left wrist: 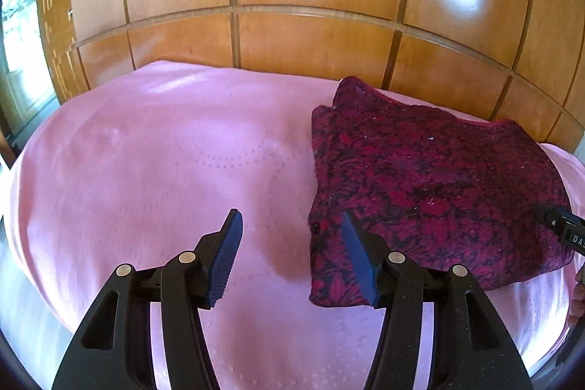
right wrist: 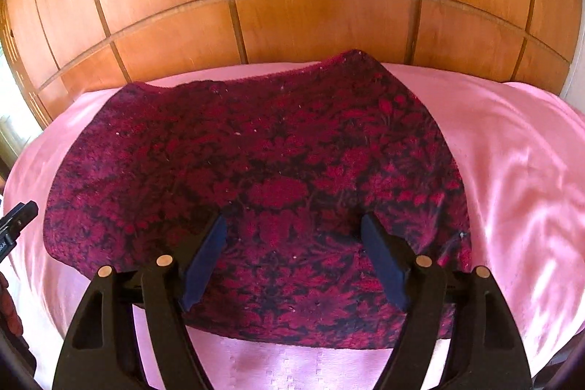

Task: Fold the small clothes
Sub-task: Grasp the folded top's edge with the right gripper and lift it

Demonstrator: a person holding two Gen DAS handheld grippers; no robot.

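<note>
While both sets of jaws stand wide apart and hold nothing, the left gripper (left wrist: 292, 258) hangs over bare pink cover with its right-side pad overlapping the near left edge of the garment (left wrist: 431, 185), contact not clear; the right gripper (right wrist: 292, 258) hangs over the garment (right wrist: 263, 185) near its front edge, touching or just above, cannot tell. Pads are dark blue and ribbed, on black plastic arms with brass-coloured pins. Garment is a fuzzy knit, crimson with black floral pattern, speckled with pale lint, lying flat in a rough trapezoid, doubled layers showing along its left edge; it sits toward the far right part of the bed (left wrist: 153, 170), reaching almost to the far edge. Bed cover is smooth pink fabric with faint embossed dotted circles. Right gripper's black tip pokes in at the left view's right edge, cut off, lettering partly readable. Glossy wooden wardrobe panels (left wrist: 314, 35) stand behind the bed; a bright window (left wrist: 18, 35) at far left is blown out.
</note>
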